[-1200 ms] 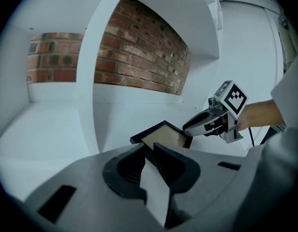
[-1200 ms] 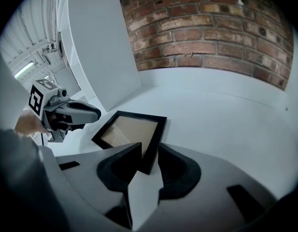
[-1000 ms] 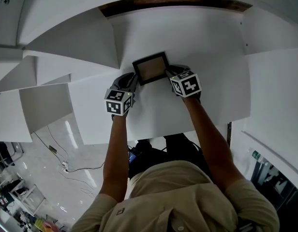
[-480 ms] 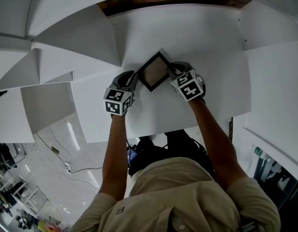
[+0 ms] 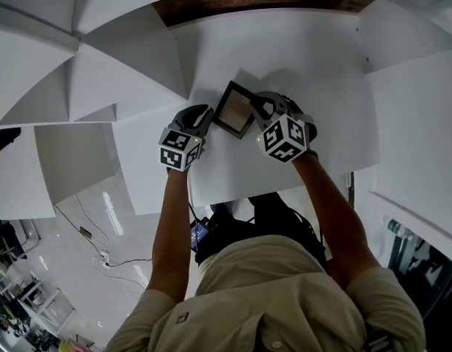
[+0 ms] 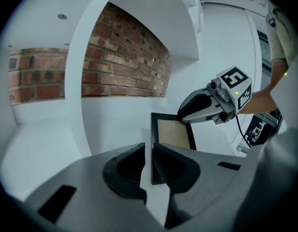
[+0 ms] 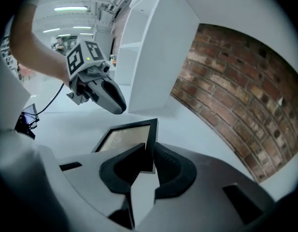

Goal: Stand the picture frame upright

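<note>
Khaki short-sleeved shirt (image 5: 277, 299) — the grey left tongs (image 5: 205, 113) and right tongs (image 5: 257, 108) each carry a black-and-white marker cube (image 5: 180, 149)

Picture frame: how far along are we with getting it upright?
Done: the picture frame is tipped up from the table, leaning, with its face showing in the head view. In hand: the right gripper is clamped on one side edge, and the left gripper closes round the opposite one. Left: bring it fully vertical, rest it on its bottom edge, then let go.

Both arms extended forward; left gripper (image 5: 205, 114) jaws together, empty; right gripper (image 5: 257, 109) just beside it, clamped on frame (image 5: 232, 108) edge.
</note>
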Available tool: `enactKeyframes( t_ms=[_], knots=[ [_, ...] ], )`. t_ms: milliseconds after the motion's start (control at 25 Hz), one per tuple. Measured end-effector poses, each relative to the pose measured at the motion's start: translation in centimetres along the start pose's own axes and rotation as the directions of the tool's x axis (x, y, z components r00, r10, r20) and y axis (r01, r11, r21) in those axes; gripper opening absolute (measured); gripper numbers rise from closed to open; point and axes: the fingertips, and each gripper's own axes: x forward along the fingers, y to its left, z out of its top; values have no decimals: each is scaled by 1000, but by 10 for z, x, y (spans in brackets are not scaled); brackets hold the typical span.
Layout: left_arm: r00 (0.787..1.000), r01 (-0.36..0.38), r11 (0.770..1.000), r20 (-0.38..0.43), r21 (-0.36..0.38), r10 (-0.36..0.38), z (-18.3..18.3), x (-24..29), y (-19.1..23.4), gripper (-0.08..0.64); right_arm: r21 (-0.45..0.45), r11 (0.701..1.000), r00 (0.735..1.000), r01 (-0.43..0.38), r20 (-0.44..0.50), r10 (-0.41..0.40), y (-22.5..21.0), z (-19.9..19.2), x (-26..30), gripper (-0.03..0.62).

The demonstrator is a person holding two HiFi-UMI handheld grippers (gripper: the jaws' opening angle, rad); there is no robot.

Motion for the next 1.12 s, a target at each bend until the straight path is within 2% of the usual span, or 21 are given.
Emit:
enactKeyframes(
  t_ms=[160, 320, 400, 640, 760, 960, 1120],
  knots=[
    [999, 49, 999, 16, 17, -49, 3, -5, -6, 37, -128, 992, 999, 9, 32, -5, 12, 15, -12, 60],
    [994, 110, 993, 23, 53, -111, 2, -10, -11, 37, -246, 969, 998, 13, 60, 2, 28, 26, -21, 60],
    [989, 146, 987, 18, 65, -147, 0, -12, -15, 59, -296, 955, 997, 16, 74, 6, 35, 30, -25, 58],
    [959, 276, 959, 40, 68, -279, -3, -17, -30, 80, -423, 905, 991, 50, 133, 7, 50, 43, -35, 58],
    [948, 311, 948, 48, 73, -315, -3, -18, -35, 83, -470, 880, 986, 66, 167, 15, 54, 50, -40, 58],
    [939, 333, 941, 68, 52, -336, -4, -20, -31, 91, -513, 855, 979, 74, 202, 37, 61, 54, -45, 57],
    [911, 400, 913, 79, 80, -405, -1, -21, -41, 97, -545, 834, 973, 87, 228, 48, 63, 56, -47, 57]
  ],
)
